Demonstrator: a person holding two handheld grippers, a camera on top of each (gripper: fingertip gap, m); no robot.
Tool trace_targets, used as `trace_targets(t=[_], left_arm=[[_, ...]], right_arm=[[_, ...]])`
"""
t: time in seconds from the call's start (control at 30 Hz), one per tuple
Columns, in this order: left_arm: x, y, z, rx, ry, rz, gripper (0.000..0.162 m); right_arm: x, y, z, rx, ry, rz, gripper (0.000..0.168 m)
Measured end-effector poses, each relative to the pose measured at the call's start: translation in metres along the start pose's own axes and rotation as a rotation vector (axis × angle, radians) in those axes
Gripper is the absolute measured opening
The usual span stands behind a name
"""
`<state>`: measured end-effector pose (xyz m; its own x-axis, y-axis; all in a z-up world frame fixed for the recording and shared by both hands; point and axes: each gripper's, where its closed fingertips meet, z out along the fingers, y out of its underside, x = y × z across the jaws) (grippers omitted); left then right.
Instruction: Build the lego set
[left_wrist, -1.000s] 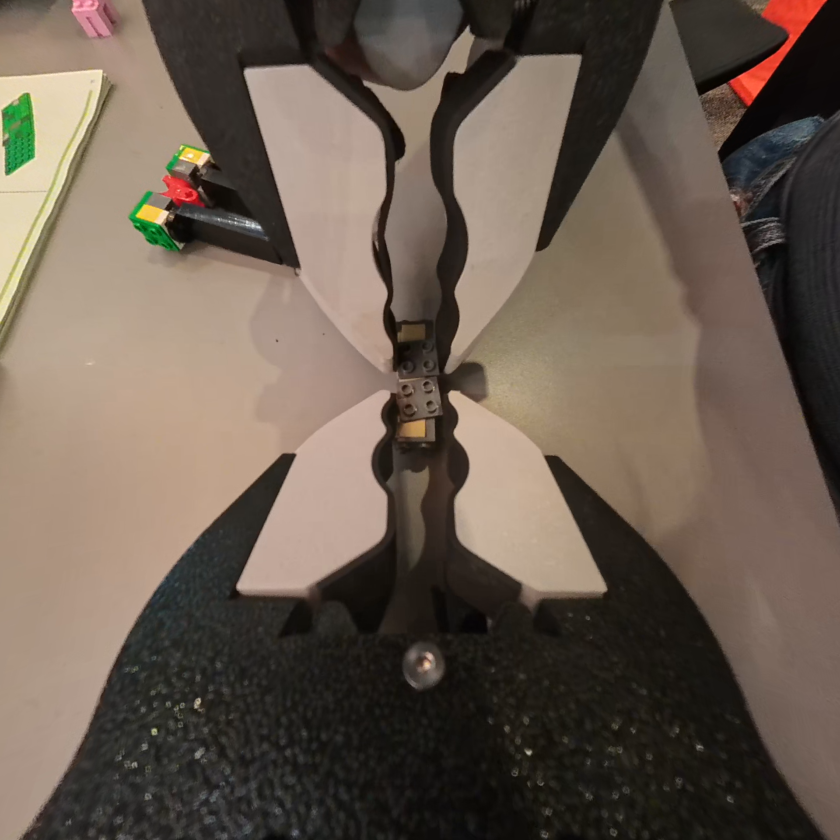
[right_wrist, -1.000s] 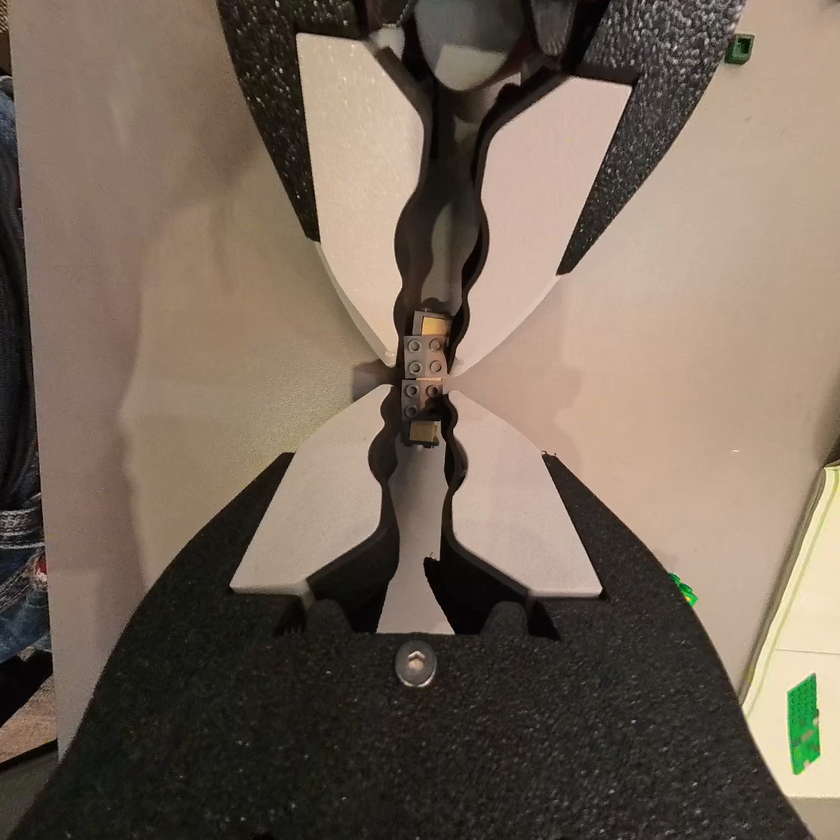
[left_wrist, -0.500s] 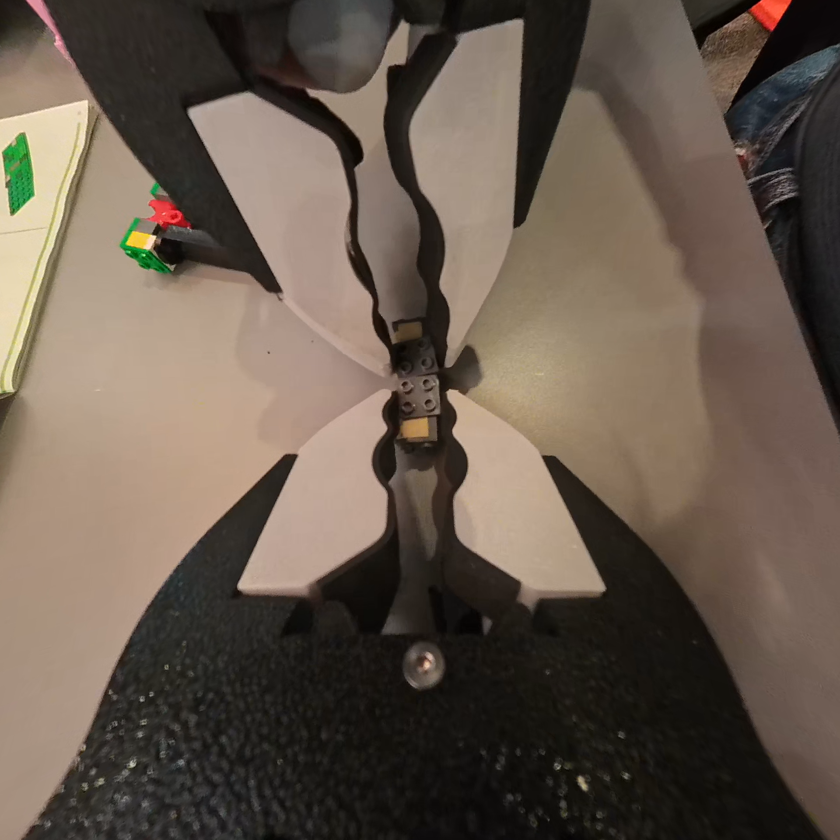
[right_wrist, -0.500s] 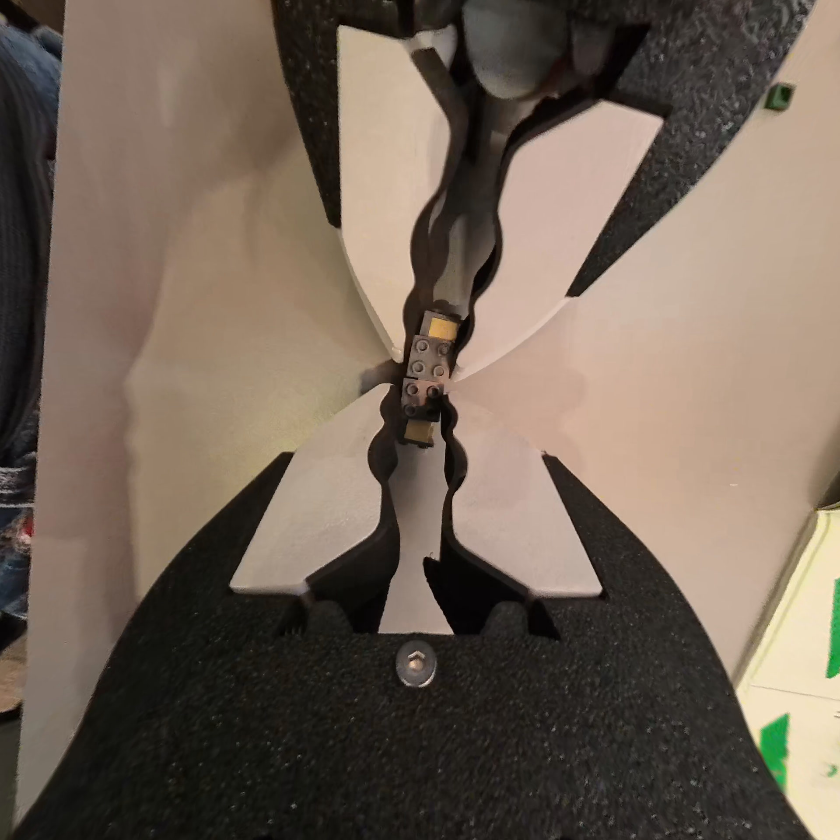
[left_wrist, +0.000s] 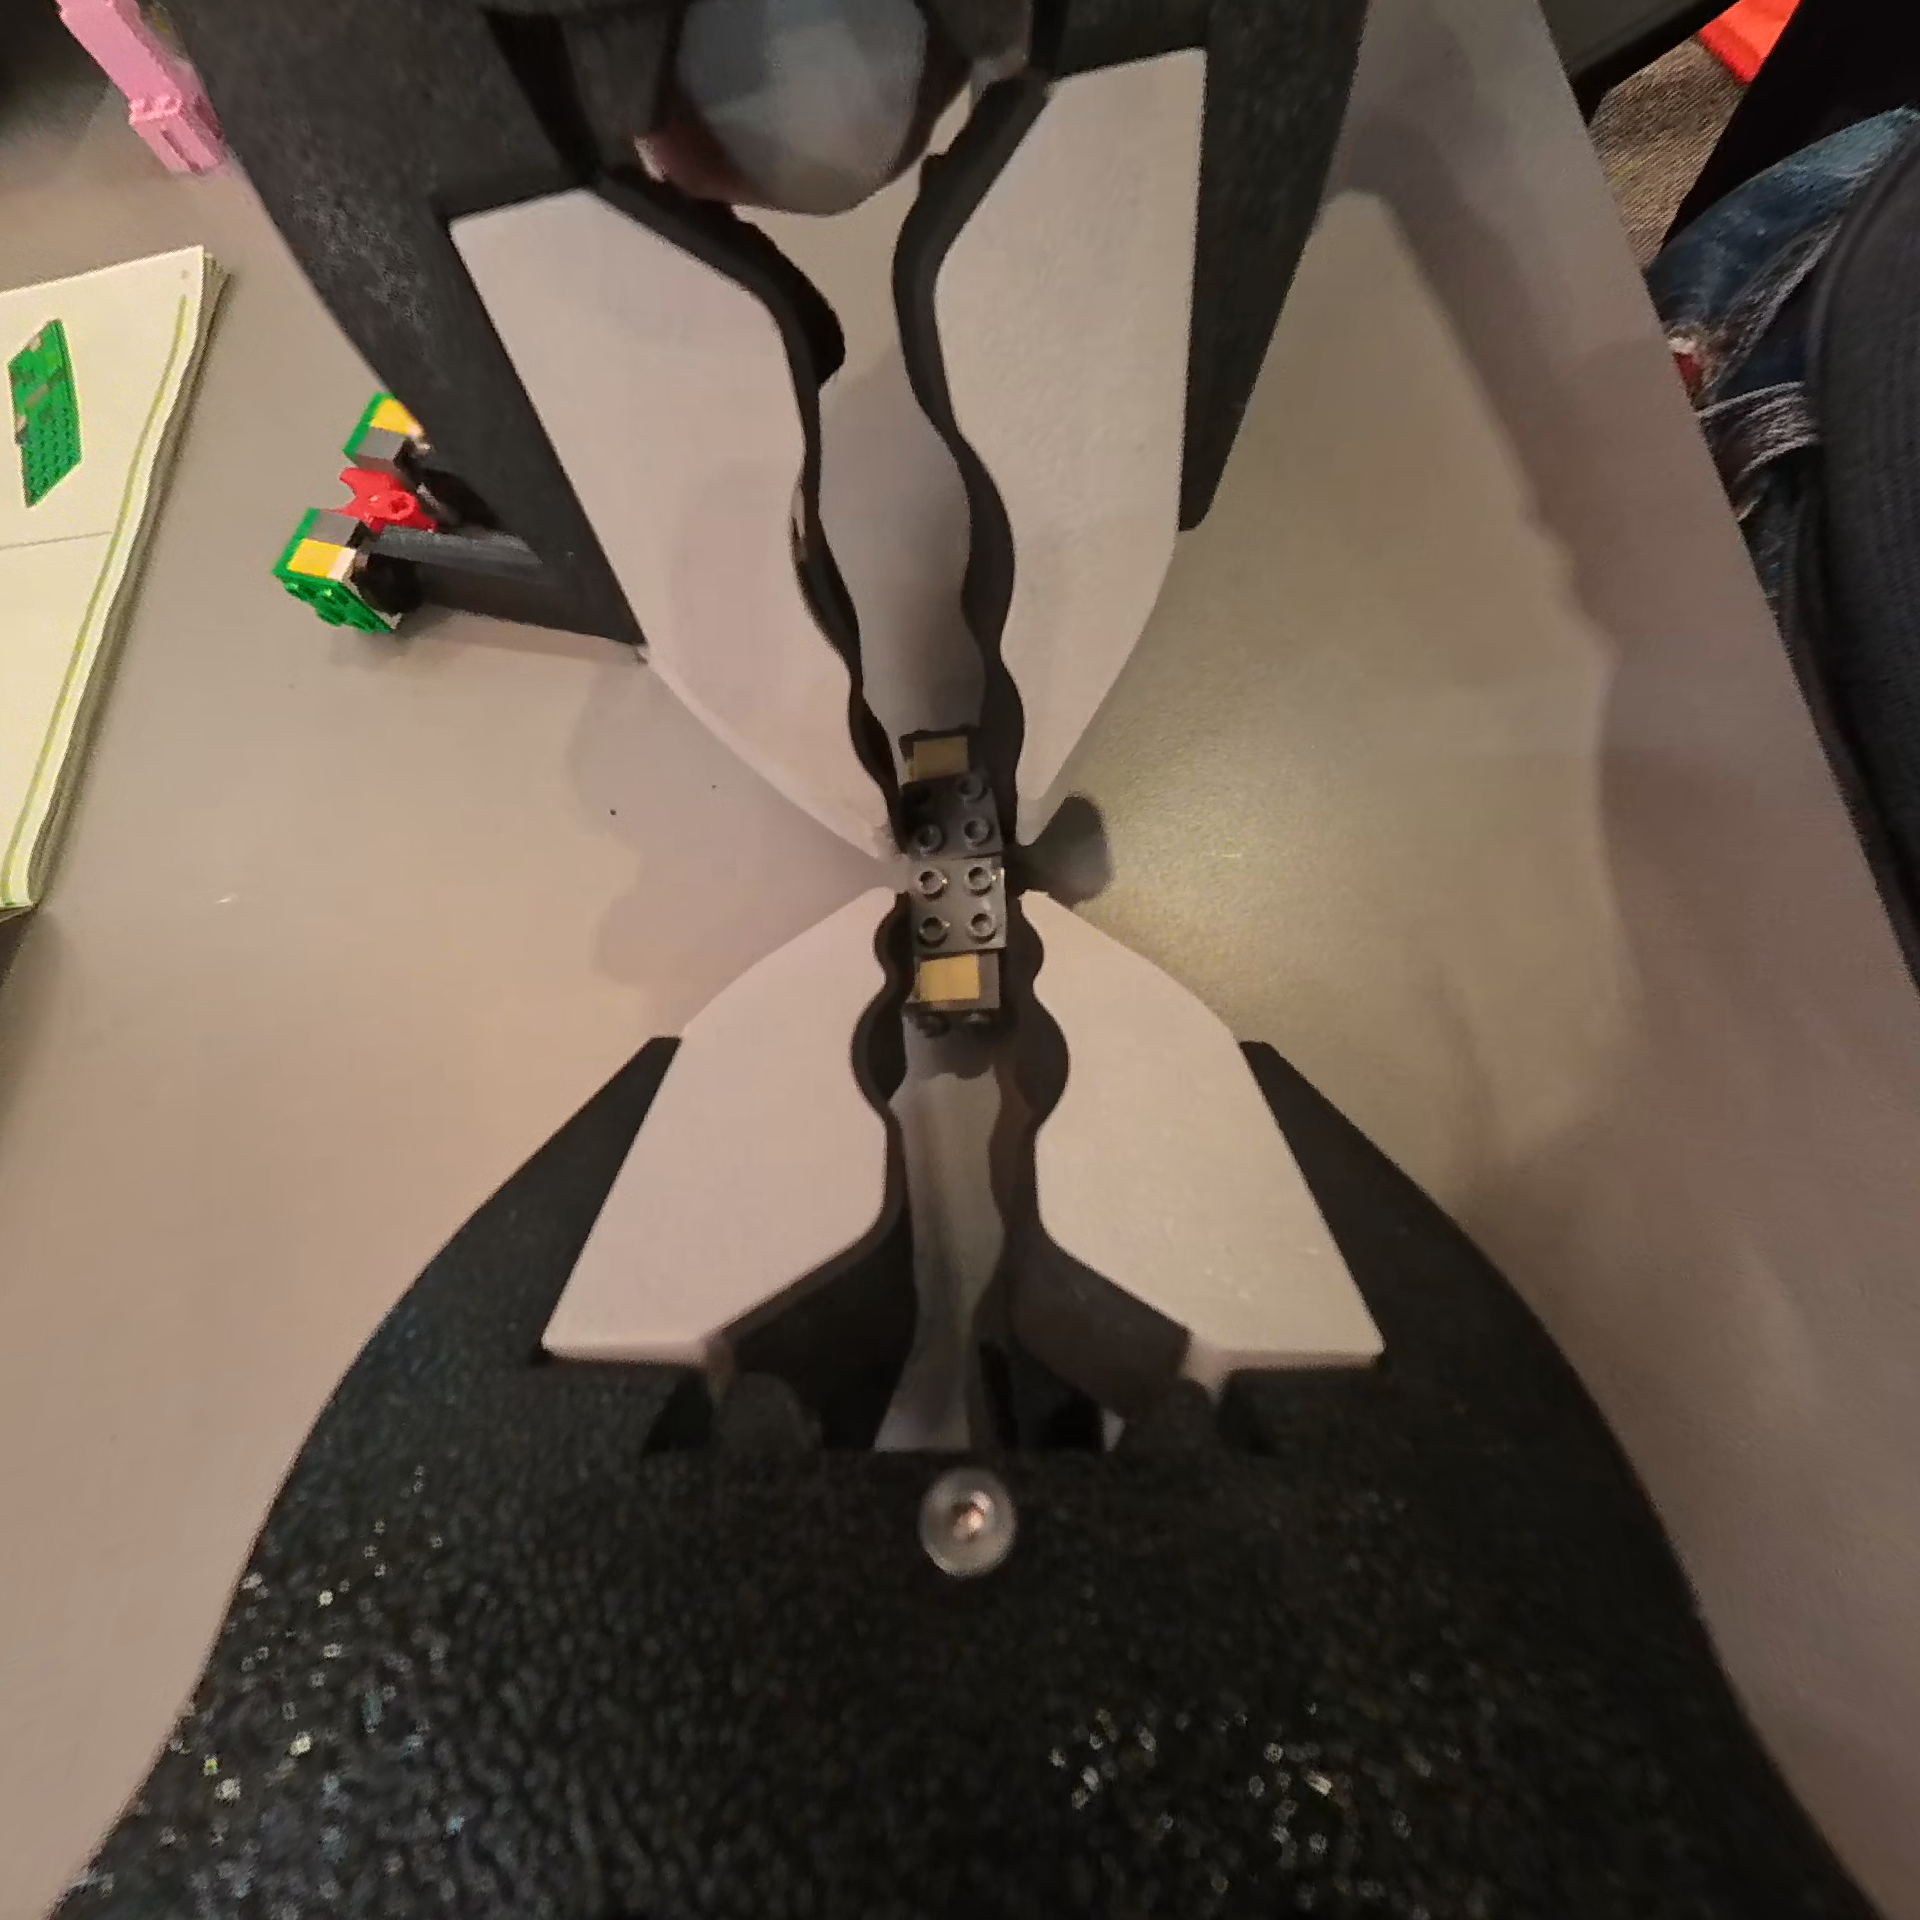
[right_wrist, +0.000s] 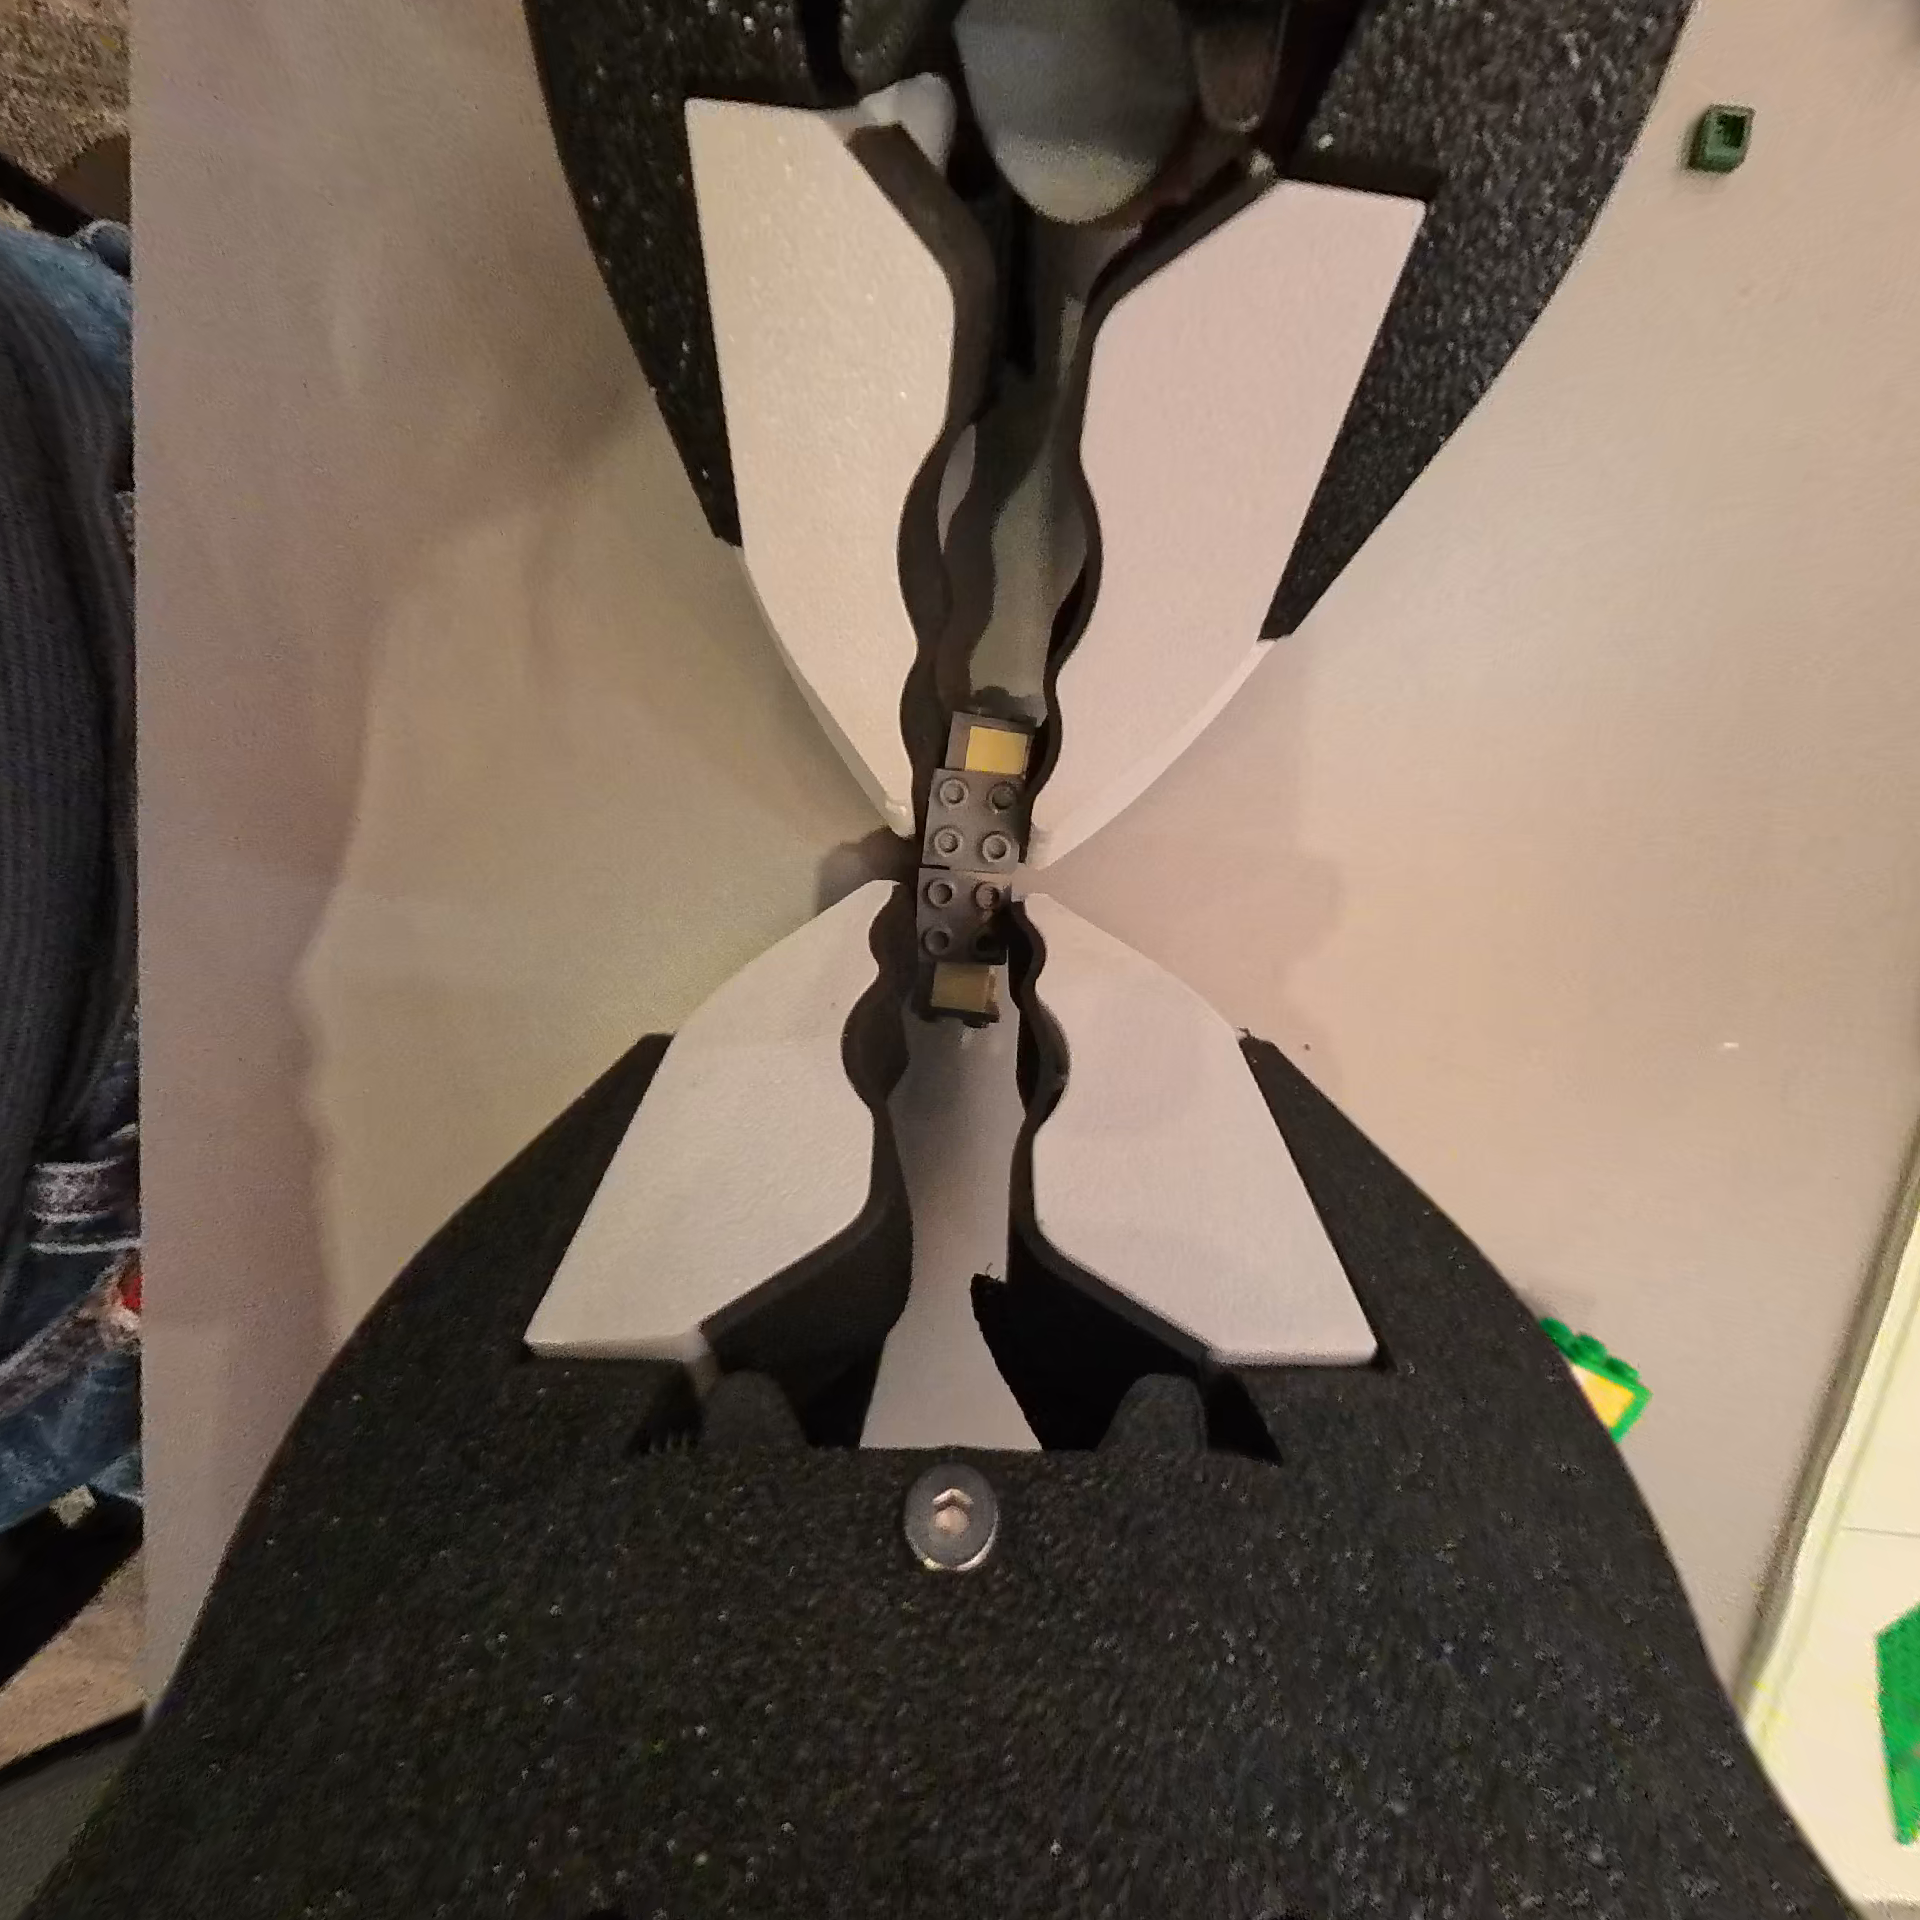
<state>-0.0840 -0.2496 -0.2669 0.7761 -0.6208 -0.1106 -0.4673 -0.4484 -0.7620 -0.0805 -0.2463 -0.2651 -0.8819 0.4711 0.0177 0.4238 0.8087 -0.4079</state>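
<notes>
At frame centre, left gripper (left_wrist: 956, 971) and right gripper (right_wrist: 961, 951) each clench a dark brick (left_wrist: 958, 906); align ends squarely before pressing.

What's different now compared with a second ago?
The right gripper swung left half a second ago, then straightened again. Otherwise nothing has changed: both it and the left gripper stay shut, each on a dark brick piece, pressed end to end above the grey table.
</notes>
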Motion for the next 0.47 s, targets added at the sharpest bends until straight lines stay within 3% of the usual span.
trace_targets(t=[0.03,0.23,0.47], left_arm=[[0.0001,-0.0002,0.0000,0.000,0.000,0.002,0.016],[0.0006,-0.0004,-0.0001,-0.008,-0.011,0.024,0.016],[0.0008,-0.0007,-0.0001,-0.001,-0.006,0.020,0.016]], right_arm=[[-0.0002,-0.0002,0.0000,0.004,0.004,0.016,0.016],[0.0010,-0.0003,0.0008,0.024,0.016,0.078,0.022],[-0.0017,0.0002,0.0012,0.040,-0.029,0.121,0.016]])
